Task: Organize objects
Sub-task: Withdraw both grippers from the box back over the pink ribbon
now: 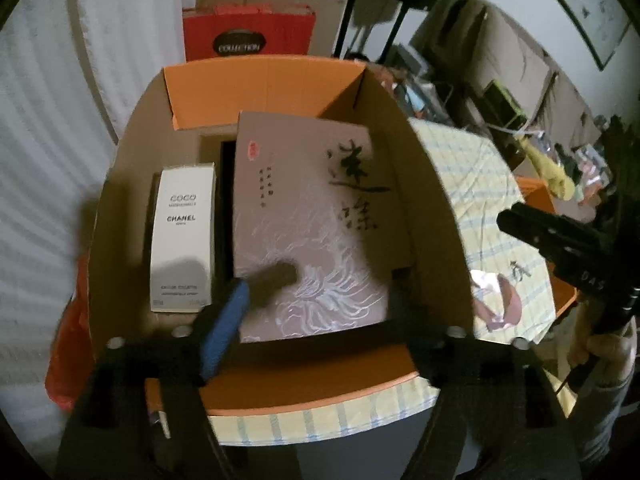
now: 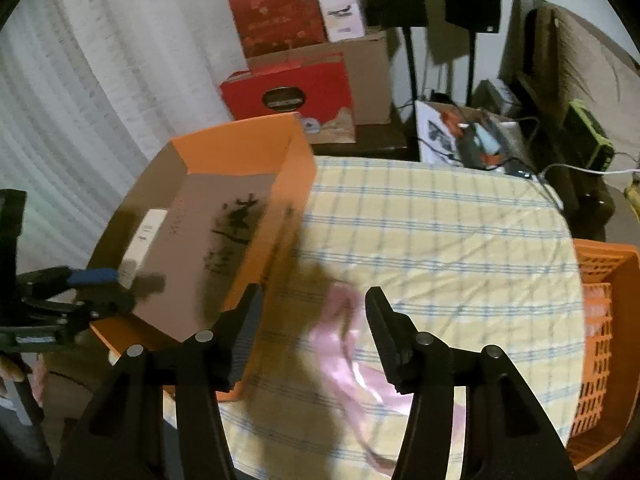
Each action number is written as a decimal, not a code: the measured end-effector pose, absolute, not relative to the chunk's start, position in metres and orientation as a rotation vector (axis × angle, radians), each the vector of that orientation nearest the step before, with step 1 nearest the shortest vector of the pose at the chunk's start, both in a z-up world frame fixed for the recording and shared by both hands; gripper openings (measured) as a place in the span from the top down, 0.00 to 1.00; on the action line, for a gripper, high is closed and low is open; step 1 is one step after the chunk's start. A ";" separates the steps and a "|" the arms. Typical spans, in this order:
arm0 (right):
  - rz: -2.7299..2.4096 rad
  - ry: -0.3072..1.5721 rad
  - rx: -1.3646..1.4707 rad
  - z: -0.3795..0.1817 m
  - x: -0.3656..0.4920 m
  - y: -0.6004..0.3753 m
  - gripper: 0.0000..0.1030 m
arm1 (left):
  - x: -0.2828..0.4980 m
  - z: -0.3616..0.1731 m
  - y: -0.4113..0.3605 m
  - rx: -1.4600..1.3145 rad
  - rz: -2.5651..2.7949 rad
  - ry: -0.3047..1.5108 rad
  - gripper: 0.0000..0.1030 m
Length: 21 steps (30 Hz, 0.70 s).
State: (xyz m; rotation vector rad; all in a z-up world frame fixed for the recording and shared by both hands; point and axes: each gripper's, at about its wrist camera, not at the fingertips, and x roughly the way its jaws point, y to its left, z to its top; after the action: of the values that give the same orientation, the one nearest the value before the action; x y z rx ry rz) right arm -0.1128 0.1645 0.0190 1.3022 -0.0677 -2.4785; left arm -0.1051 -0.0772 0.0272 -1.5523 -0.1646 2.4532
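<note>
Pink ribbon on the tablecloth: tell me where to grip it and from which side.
Grip the pink ribbon at its raised, bunched loops, coming down from above with the right hand-held gripper. It lies limp and flat on the checked tablecloth, so no edge offers a side approach.

Pale curtain (image 2: 80,80), checked tablecloth (image 2: 440,240), dim room.

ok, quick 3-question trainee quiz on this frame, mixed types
1. True or false: the white perfume box lies inside the orange cardboard box.
2. What sits beside it in that box? A) brown flat box with calligraphy B) a mug C) a shoe
3. Fill in: the pink item lies on the ____ tablecloth, in front of the right hand-held gripper.

Key: 1 true; 2 A, the brown flat box; 3 checked.
</note>
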 end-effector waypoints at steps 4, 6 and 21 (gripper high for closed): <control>-2.513 -0.067 1.315 0.018 -0.108 0.184 0.40 | -0.102 0.031 -0.070 -1.504 2.483 -0.197 0.18; -2.525 -0.070 1.316 0.018 -0.106 0.192 0.35 | -0.100 0.033 -0.066 -1.486 2.480 -0.213 0.18; -2.675 -0.034 1.373 0.016 -0.080 0.264 0.24 | -0.074 0.036 0.011 -1.373 2.360 -0.159 0.15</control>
State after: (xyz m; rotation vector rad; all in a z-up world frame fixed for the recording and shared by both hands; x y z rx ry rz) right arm -0.0801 0.2639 0.0161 1.3733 -0.0342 -2.6748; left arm -0.0735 0.0107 0.0364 -1.3734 -0.1589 2.3602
